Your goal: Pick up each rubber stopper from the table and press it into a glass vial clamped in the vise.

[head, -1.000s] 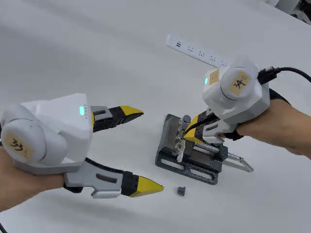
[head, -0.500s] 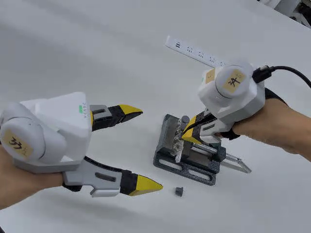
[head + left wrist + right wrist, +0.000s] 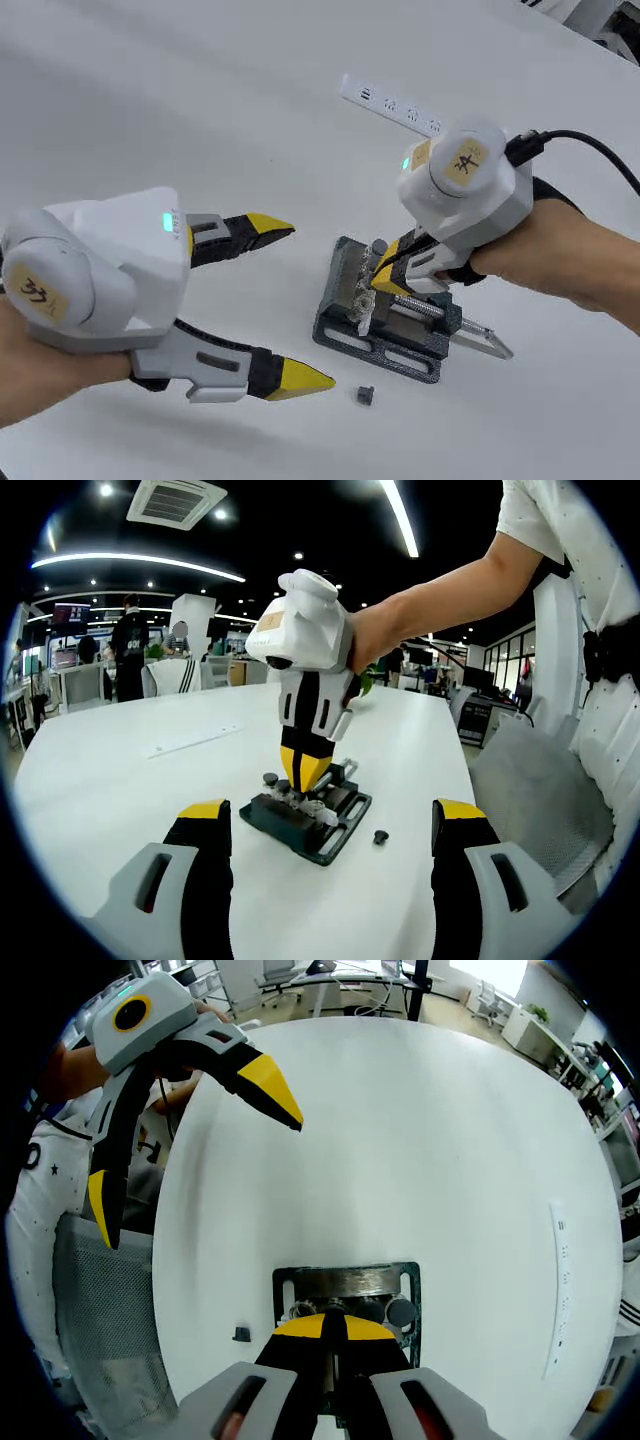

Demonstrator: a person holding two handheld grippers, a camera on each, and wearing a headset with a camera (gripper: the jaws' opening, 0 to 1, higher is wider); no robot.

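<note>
A smooth, matte white table is seen, and a blocky dark grey vise, with a slotted base and a bright threaded screw, is set well in from its edges. A short row of clear glass vials is clamped upright in the vise. The one at the far end of the row is closed by a fitted stopper, round and dark. A loose rubber stopper — small, squat and dark — is left on the table just beside the near edge of the vise's base. A long, flat white power strip is laid nearer one edge of the table, well apart from the vise.

The right gripper is held steeply nose-down over the vials, its yellow-tipped jaws brought together — whether anything is pinched between them cannot be told. The left gripper is held roughly level and low over the table, apart from the vise, its jaws spread wide.
</note>
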